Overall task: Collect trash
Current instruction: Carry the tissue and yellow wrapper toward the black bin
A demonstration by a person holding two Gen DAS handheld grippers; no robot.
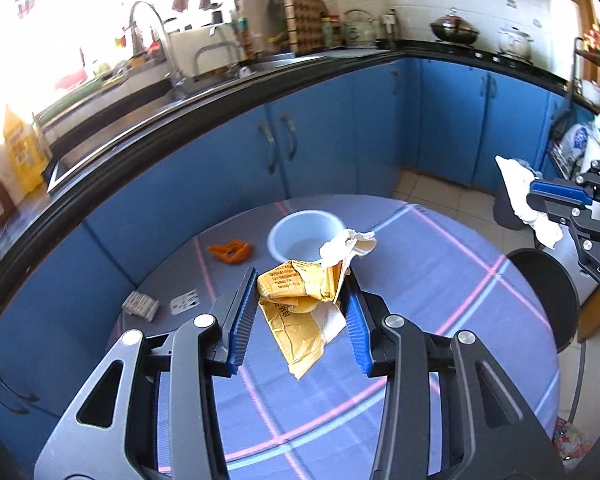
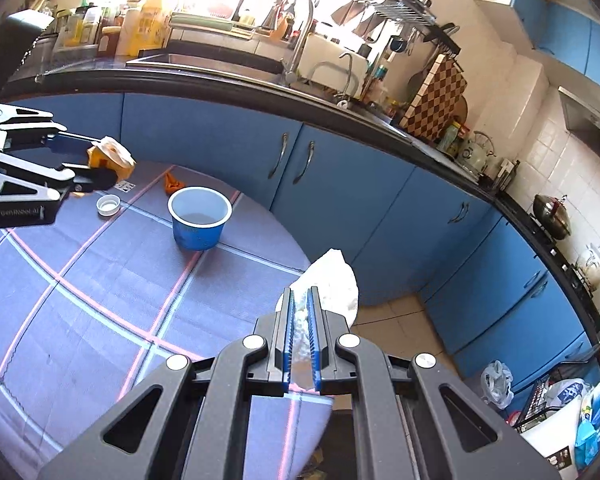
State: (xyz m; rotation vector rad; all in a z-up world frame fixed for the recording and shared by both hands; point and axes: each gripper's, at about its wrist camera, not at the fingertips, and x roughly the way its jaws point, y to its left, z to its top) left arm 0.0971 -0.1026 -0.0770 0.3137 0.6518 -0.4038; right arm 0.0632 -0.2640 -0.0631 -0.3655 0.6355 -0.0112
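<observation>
Blue kitchen cabinets curve behind the round table (image 1: 440,280) with its purple plaid cloth, and both your tools hang above it, loaded. Your left gripper (image 1: 302,316) has its fingers part-way closed on a crumpled yellow wrapper (image 1: 296,300) with a wad of white paper (image 1: 346,248) bunched on top; the bundle sits between the blue pads and dangles clear of the cloth. Your right gripper (image 2: 300,320) has its fingers pinched almost together on a white tissue (image 2: 334,284), which sticks out past the tips, above the table's near edge. Beyond the fingers, a blue cup (image 2: 198,216) stands toward the table's far edge, with orange peel (image 1: 232,251) beside it, a white bottle cap (image 2: 108,205) and a couple of small printed packets (image 1: 140,306) toward the left edge. You appear to be in the carry step: both pickups look done, nothing dropped yet. A dark round bin (image 1: 548,296) seems to sit just off the table's right edge. The next move likely calls for bringing each load over that opening before you let the fingers part, the loose yellow bundle first since it hangs low and could snag. The peel, cap and packets look left for another pass.
</observation>
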